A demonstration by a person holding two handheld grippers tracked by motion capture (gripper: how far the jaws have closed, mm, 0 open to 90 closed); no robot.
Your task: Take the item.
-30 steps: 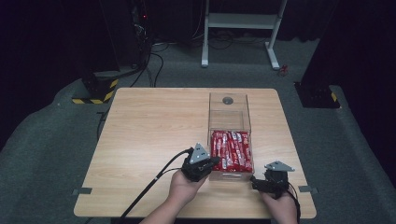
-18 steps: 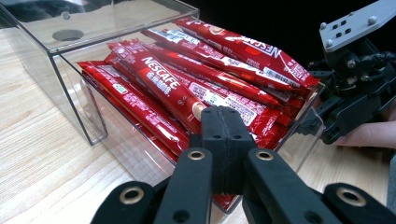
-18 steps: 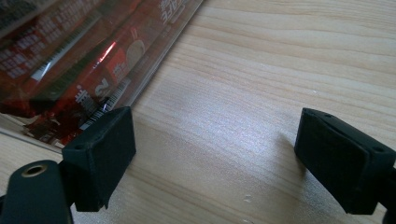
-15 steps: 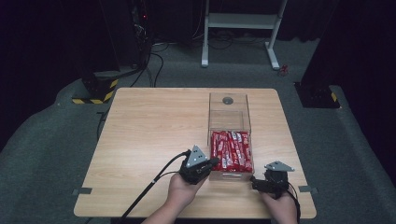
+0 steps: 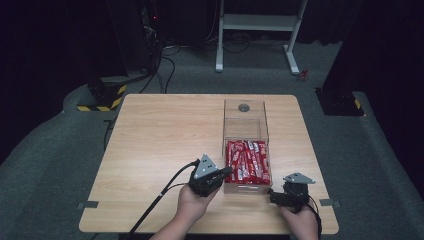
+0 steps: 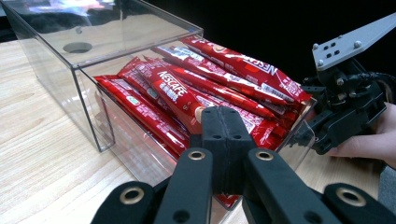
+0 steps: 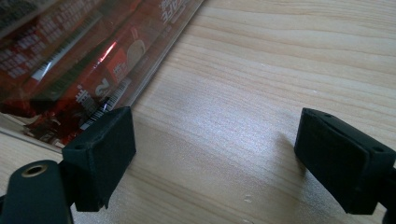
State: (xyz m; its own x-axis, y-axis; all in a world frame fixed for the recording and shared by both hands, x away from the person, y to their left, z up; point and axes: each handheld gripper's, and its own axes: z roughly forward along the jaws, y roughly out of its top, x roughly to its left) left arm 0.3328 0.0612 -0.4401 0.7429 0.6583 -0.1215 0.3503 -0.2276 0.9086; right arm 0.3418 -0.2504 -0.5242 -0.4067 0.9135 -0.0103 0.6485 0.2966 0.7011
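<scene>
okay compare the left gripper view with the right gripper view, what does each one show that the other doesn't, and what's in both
Left gripper view alone: the left gripper with jaws closed together, the clear box's lid with a round hole, the sachets' Nescafe print, and the right gripper held in a hand beyond the box.

Right gripper view alone: the right gripper's jaws spread wide over bare table, nothing between them.

Both: the clear box of red sachets and the wooden tabletop.
</scene>
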